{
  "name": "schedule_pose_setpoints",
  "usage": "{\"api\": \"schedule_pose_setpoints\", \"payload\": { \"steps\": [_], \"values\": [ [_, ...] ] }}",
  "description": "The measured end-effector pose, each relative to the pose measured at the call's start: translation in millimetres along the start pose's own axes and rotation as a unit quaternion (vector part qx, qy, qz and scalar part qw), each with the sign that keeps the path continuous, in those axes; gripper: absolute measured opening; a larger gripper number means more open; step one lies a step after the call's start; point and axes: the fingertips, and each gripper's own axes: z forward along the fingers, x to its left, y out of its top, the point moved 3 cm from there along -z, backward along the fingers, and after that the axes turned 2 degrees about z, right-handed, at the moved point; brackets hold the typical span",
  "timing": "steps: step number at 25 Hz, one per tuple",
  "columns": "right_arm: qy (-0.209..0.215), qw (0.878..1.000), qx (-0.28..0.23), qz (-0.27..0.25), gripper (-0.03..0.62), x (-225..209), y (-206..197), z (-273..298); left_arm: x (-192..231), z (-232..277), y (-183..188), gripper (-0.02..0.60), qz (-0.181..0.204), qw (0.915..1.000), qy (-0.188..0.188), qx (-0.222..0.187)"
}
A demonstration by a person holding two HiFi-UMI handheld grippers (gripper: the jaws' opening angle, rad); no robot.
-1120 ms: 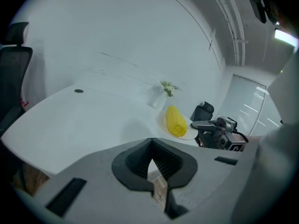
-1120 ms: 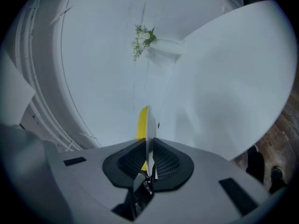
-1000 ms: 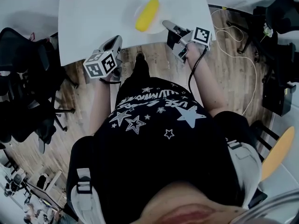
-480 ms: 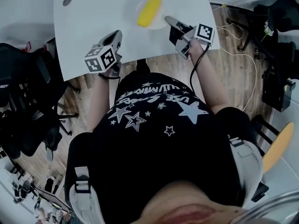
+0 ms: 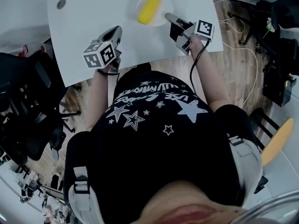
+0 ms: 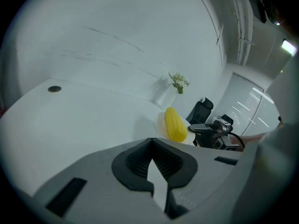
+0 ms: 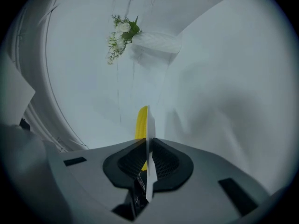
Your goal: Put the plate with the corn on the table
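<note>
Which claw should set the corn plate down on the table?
Right. The right claw pinches the plate by its rim, corn on it. The left claw is shut and empty.

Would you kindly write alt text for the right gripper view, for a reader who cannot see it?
The right gripper is closed on the rim of a white plate, seen edge-on, with a yellow corn cob on it. Beyond are a white table and a vase of white flowers.
</note>
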Motion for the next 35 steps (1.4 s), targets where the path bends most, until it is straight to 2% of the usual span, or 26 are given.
{"api": "schedule_pose_setpoints", "payload": {
  "steps": [15, 31, 35],
  "values": [
    [-0.036, 0.998, -0.019, 0.043, 0.032, -38, 10, 14, 22, 21, 2, 0.006, -0.011, 0.9997, -0.003, 0.02],
    [-0.056, 0.997, -0.016, 0.06, 0.031, -48, 14, 20, 28, 21, -2, 0.006, -0.024, 0.9994, 0.005, 0.023],
    [-0.074, 0.995, -0.012, 0.06, 0.023, -53, 16, 21, 29, 21, 0, 0.006, -0.023, 0.9995, 0.007, 0.022]
  ]
}}
